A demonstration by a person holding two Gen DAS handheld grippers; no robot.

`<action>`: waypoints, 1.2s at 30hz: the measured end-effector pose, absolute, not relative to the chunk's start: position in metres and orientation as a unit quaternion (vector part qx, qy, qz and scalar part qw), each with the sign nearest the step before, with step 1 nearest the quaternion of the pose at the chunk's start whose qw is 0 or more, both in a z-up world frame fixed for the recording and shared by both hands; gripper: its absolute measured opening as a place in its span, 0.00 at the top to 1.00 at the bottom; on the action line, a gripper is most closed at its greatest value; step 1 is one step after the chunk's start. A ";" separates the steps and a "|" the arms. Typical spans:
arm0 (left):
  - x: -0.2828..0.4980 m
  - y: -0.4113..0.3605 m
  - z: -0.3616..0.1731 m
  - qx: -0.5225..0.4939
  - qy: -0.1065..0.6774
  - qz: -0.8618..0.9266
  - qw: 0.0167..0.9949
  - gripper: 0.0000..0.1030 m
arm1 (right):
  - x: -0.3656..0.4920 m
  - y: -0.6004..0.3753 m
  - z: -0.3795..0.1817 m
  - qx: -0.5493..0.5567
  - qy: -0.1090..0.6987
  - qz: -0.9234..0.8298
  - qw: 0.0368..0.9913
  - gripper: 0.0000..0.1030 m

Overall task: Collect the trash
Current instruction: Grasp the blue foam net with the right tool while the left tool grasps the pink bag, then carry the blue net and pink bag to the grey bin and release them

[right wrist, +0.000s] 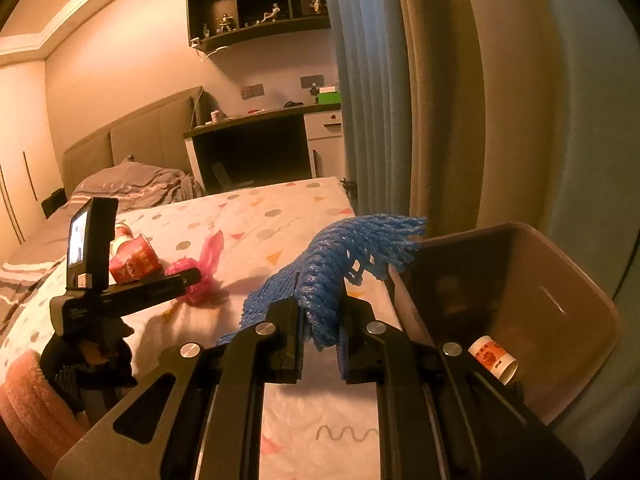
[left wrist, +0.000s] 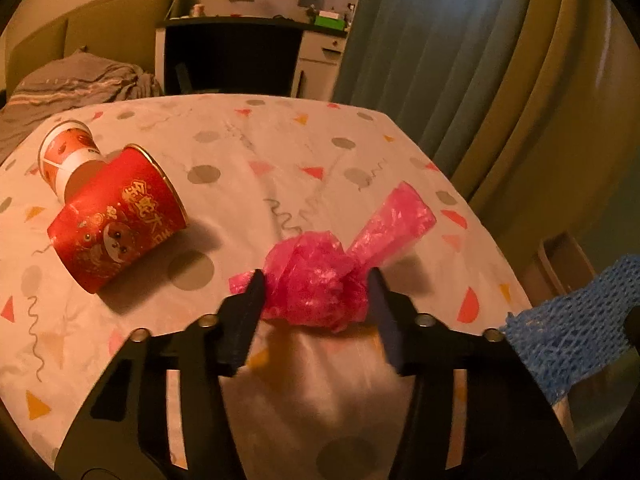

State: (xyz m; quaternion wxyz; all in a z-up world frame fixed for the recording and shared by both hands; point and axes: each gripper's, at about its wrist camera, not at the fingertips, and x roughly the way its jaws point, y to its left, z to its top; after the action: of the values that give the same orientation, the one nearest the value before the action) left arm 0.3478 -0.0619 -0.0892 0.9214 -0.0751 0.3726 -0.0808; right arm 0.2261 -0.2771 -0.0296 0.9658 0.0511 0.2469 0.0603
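A crumpled pink plastic bag [left wrist: 320, 280] lies on the patterned sheet [left wrist: 280, 152]. My left gripper [left wrist: 316, 292] is open, its fingers on either side of the bag. The bag also shows in the right wrist view [right wrist: 200, 268]. A red paper cup [left wrist: 120, 220] lies on its side to the left, a smaller red-and-white cup [left wrist: 66, 154] behind it. My right gripper [right wrist: 320, 312] is shut on a blue foam net [right wrist: 340, 256], held above the sheet beside a brown bin [right wrist: 520, 280]. A small cup [right wrist: 494, 358] lies inside the bin.
The table's right edge runs next to blue and olive curtains [left wrist: 460, 60]. A bed with grey bedding [right wrist: 132, 184] lies at the back left, a dark desk [right wrist: 256, 148] behind. The left gripper's body [right wrist: 120, 292] stands over the sheet's left part.
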 end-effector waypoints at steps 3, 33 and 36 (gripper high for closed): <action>0.345 -0.066 -0.089 -0.063 0.370 -0.080 0.923 0.66 | 0.224 -0.281 -0.029 0.058 0.245 0.055 0.966 0.87; 0.238 -0.168 0.000 -0.001 0.263 -0.177 0.949 0.69 | 0.172 -0.349 0.000 0.081 0.194 -0.035 0.977 0.87; 0.236 -0.191 0.005 0.006 0.257 -0.197 0.946 0.69 | 0.168 -0.364 -0.001 0.085 0.192 -0.053 0.976 0.87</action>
State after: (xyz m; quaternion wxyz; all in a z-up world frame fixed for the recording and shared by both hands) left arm 0.2356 -0.1907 0.0046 0.9460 0.0061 0.2572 -0.1971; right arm 0.1677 -0.3636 -0.0015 0.9764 0.0853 0.1915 -0.0525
